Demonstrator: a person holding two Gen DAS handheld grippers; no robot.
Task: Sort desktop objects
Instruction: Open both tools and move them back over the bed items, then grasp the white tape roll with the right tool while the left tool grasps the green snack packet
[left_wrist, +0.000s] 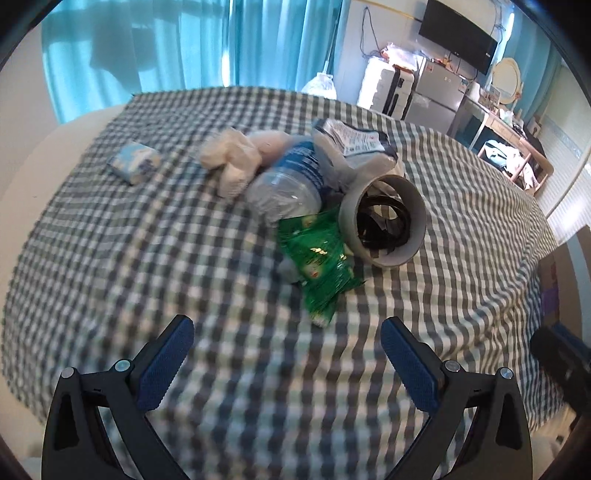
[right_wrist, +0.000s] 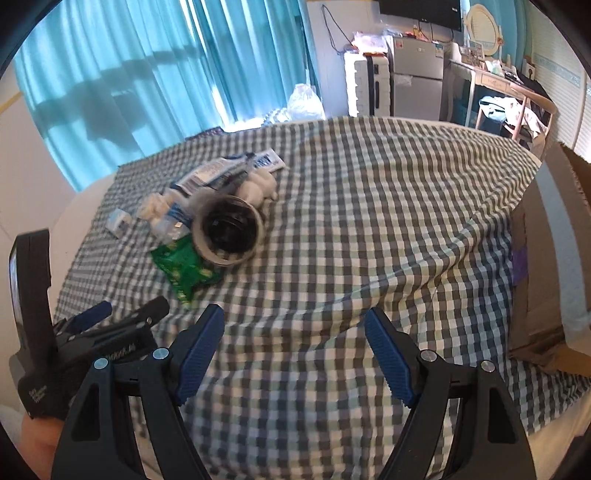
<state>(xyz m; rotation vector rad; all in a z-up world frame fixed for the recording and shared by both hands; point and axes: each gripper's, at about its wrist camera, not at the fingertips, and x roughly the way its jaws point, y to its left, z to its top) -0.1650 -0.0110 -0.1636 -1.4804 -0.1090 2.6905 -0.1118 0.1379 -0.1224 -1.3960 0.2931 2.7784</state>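
A pile of objects lies on the checkered cloth (left_wrist: 147, 258): a wide tape roll (left_wrist: 384, 218) with black straps inside, a green snack packet (left_wrist: 317, 258), a clear plastic bottle (left_wrist: 288, 181) with a blue label, a white plush toy (left_wrist: 232, 158), a silver-and-white pouch (left_wrist: 354, 140) and a small blue packet (left_wrist: 135, 162) apart to the left. My left gripper (left_wrist: 288, 332) hangs open just short of the green packet. My right gripper (right_wrist: 293, 321) is open over bare cloth (right_wrist: 369, 221), right of the tape roll (right_wrist: 229, 229), green packet (right_wrist: 184, 267) and bottle (right_wrist: 170, 221). The left gripper (right_wrist: 129, 310) shows at its lower left.
A brown cardboard box (right_wrist: 546, 295) stands against the table's right edge. Blue curtains (left_wrist: 184, 55) hang behind the table. A small fridge (right_wrist: 417, 77), white drawers (right_wrist: 365, 81) and a cluttered desk (right_wrist: 513, 96) stand at the back right.
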